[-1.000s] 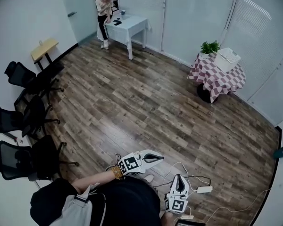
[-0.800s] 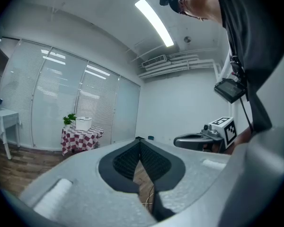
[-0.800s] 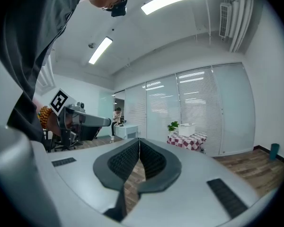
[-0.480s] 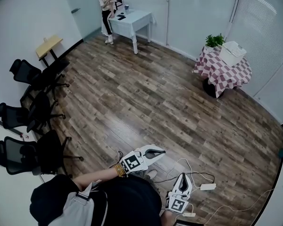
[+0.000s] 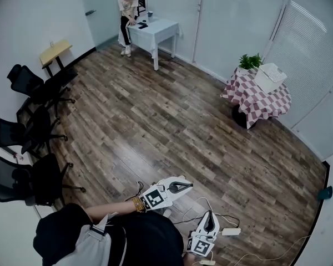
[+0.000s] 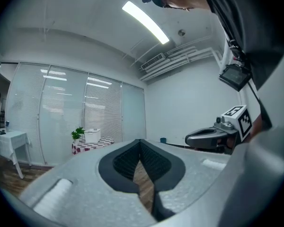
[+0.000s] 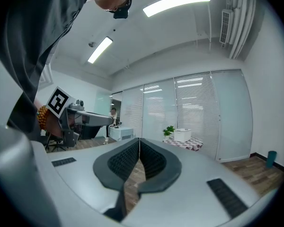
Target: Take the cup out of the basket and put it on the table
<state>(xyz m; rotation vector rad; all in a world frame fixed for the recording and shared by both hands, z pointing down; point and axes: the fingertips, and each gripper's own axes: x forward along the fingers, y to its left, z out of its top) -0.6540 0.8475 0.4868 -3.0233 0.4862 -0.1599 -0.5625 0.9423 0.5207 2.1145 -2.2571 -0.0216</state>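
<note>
Wood-plank floor [image 5: 172,126] fills most of the head view, with blind-covered glass walls [image 5: 238,21] round the far side. Compared with a second back, hardly anything has changed. The whole room has just slid a touch in that view, and the round checkered surface [image 5: 255,96] now sits slightly lower. The person [image 5: 126,13] at the far end is still standing by the white table [image 5: 155,27]. The white basket [image 5: 271,74] is still on the checkered surface next to the plant [image 5: 247,61], well apart from both grippers. Can't make out the cup in any view at this range.

Left gripper [image 5: 188,185] and right gripper [image 5: 209,219] are still near the bottom of the frame, the right one a bit lower than before. Both are aimed out across the room, jaws pressed together with nothing between them, same as earlier.

Only the head view shows the black chairs [image 5: 28,143] lined up along the left wall and the cables [image 5: 222,226] on the floor. The gripper views give you the ceiling strip lights [image 7: 177,3] instead. Each one also catches the other gripper off to its side, and the basket shows up as a small white box behind the jaws.
</note>
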